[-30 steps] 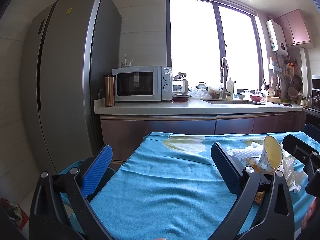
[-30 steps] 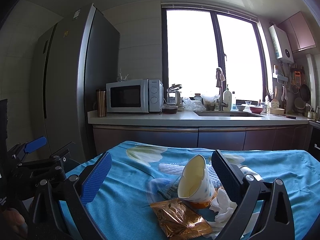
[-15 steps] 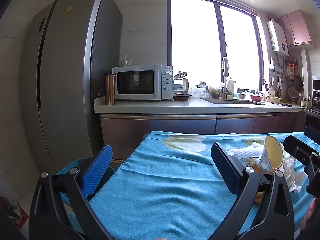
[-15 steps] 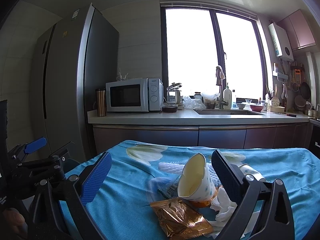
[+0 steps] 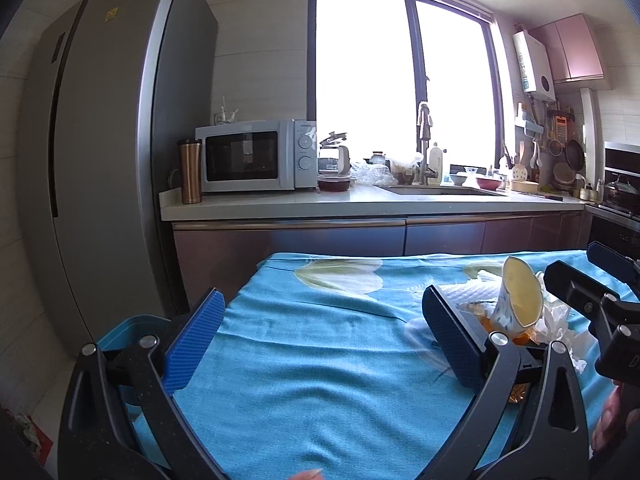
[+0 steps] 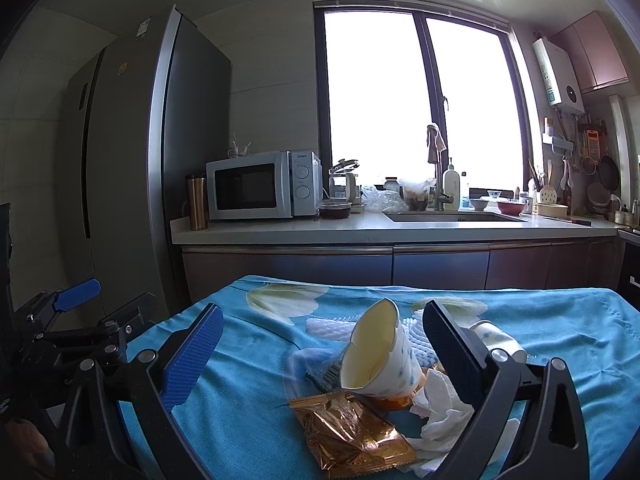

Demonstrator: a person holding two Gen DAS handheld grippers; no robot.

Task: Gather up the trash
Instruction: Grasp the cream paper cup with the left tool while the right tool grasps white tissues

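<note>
Although both grippers hover over the blue tablecloth [image 6: 248, 400], your right gripper [image 6: 324, 356] is the nearer one: the trash pile lies directly between its spread, empty jaws. The paper cup [image 6: 380, 356] sits tilted at the pile's centre, mouth facing up and left, its long axis slanting down to the right; the gold wrapper [image 6: 352, 432] lies nearer, the crumpled tissue [image 6: 440, 408] to the right. Your left gripper [image 5: 320, 344], jaws likewise spread and empty, faces bare cloth, with the cup [image 5: 518, 300] off to its right.
</note>
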